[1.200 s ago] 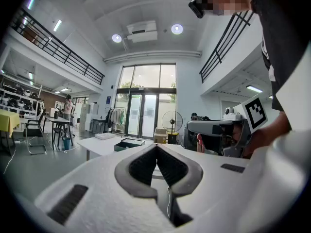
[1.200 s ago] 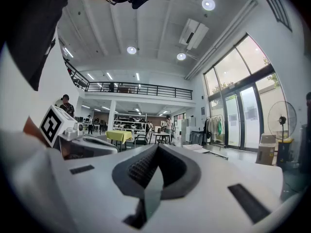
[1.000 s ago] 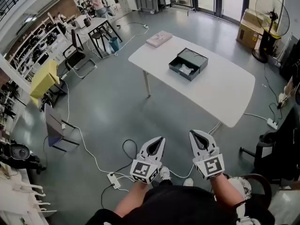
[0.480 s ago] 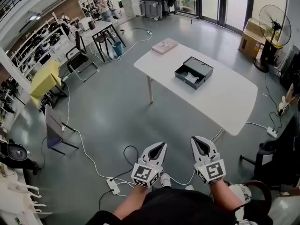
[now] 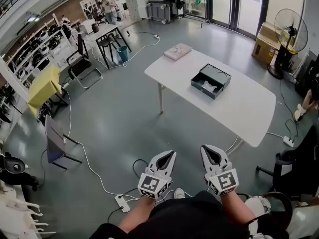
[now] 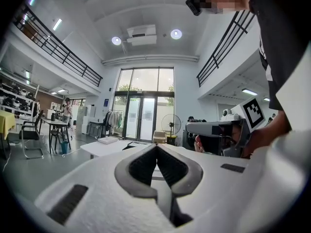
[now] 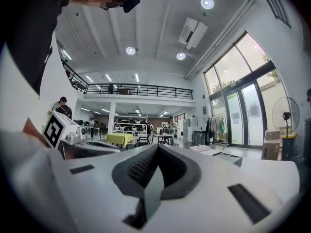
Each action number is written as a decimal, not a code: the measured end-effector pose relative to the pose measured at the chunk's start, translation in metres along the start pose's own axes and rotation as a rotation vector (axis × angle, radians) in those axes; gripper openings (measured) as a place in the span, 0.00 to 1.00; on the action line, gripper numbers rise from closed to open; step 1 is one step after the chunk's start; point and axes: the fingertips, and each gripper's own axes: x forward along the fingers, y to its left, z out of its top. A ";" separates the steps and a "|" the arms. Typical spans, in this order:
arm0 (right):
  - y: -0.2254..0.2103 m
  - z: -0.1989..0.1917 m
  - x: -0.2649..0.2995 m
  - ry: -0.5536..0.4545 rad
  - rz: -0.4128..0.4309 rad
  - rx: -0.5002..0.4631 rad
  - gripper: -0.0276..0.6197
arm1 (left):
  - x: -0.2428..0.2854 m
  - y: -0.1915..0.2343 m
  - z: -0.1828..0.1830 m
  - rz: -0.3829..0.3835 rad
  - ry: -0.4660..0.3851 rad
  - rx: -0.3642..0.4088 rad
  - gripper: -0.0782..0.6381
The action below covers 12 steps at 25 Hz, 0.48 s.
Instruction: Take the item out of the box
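A dark open box (image 5: 211,81) stands on the white table (image 5: 239,108), far ahead of me, with a pale crumpled item (image 5: 209,87) inside it. A flat pinkish box (image 5: 177,51) lies at the table's far end. My left gripper (image 5: 171,154) and right gripper (image 5: 205,148) are held side by side close to my body, above the floor, well short of the table. Both are shut with nothing between the jaws. The left gripper (image 6: 156,145) and right gripper (image 7: 158,145) each show their tips meeting. In the right gripper view the dark box (image 7: 227,157) is low and distant.
White cables and a power strip (image 5: 122,202) lie on the grey floor just ahead of my feet. A blue chair (image 5: 54,141) stands at left, a fan (image 5: 289,19) and cardboard box (image 5: 264,31) at the far right. A black chair (image 5: 294,163) sits near the table's right end.
The table and box have shifted slightly right and look a little nearer, as the view moves toward them. Both grippers stay shut, side by side in front of me.
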 end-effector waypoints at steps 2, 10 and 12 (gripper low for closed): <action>0.007 0.001 0.011 -0.004 0.001 -0.002 0.05 | 0.000 0.011 -0.002 0.001 -0.005 -0.007 0.12; -0.001 -0.005 0.041 0.038 -0.010 -0.016 0.05 | 0.012 0.039 -0.002 -0.003 -0.010 -0.031 0.12; -0.008 -0.009 0.047 0.042 -0.011 -0.010 0.05 | 0.019 0.043 -0.006 -0.001 -0.003 -0.038 0.12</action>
